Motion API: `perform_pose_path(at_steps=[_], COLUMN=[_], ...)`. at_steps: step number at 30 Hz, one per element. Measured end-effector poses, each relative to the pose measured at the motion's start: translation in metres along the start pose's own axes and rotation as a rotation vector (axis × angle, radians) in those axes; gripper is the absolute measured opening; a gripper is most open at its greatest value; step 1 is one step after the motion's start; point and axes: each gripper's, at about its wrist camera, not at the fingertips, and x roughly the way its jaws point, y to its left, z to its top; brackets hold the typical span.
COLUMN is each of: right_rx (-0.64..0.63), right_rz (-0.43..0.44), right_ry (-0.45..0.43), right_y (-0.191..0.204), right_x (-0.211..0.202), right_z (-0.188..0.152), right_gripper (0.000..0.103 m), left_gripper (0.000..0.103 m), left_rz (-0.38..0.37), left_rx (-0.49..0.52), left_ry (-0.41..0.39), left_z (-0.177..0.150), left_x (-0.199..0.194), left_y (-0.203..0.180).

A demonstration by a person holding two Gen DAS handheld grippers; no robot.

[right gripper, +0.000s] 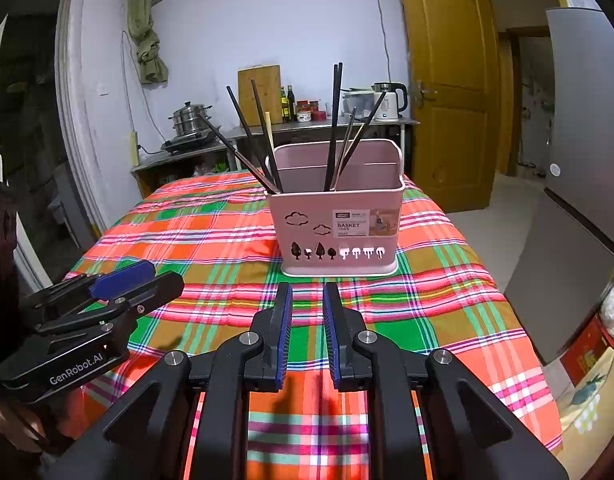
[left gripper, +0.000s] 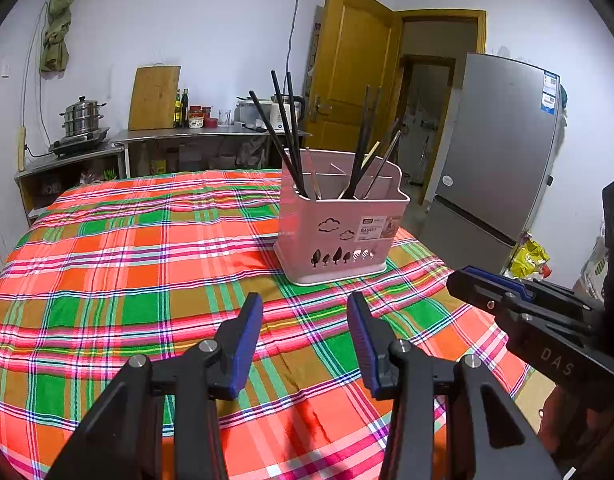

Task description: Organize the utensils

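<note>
Both wrist cameras are looking forward from the table's (left gripper: 107, 280) near edge, low and close, sharing the basket (left gripper: 335, 236) (right gripper: 339, 232), kitchen wall and each other's gripper.

L gripper (left gripper: 305, 336), R gripper (right gripper: 307, 334): fingers apart, seemingly empty.

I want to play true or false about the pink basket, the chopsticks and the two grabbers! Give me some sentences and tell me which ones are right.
1. The pink basket stands upright on the checked tablecloth. True.
2. The chopsticks lie flat on the cloth. False: they stand leaning inside the basket.
3. The left gripper is holding a chopstick. False: its jaws are apart with nothing between them.
4. The right gripper is empty too. True.
5. The basket has little tree shapes cut into its front. True.
6. The fridge is bright red. False: it is grey.
</note>
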Motion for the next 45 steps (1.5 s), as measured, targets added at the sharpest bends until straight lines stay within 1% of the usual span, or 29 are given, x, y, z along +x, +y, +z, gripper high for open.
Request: perform_pose_path(at_steps=[23,36,45], right_rx=[-0.003,-0.004,-0.005], right_rz=[0.002,0.001,0.002], right_ry=[0.001,0.002,0.003], right_y=[-0.001,-0.001,-0.001], right_x=[-0.001,-0.001,-0.001], right_z=[0.001,0.002,0.001], right_gripper=[0.016,0.016,0.016], left_gripper=[0.046,0.046,0.046], left_rz=[-0.007,0.008,0.002], left_rx=[0.022,0.040,0.050], left_ry=[0.002,0.000,0.005], left_z=[-0.001,-0.002,-0.006], left_x=[0.001,0.001,0.002], left_y=[-0.006,-0.010,-0.011])
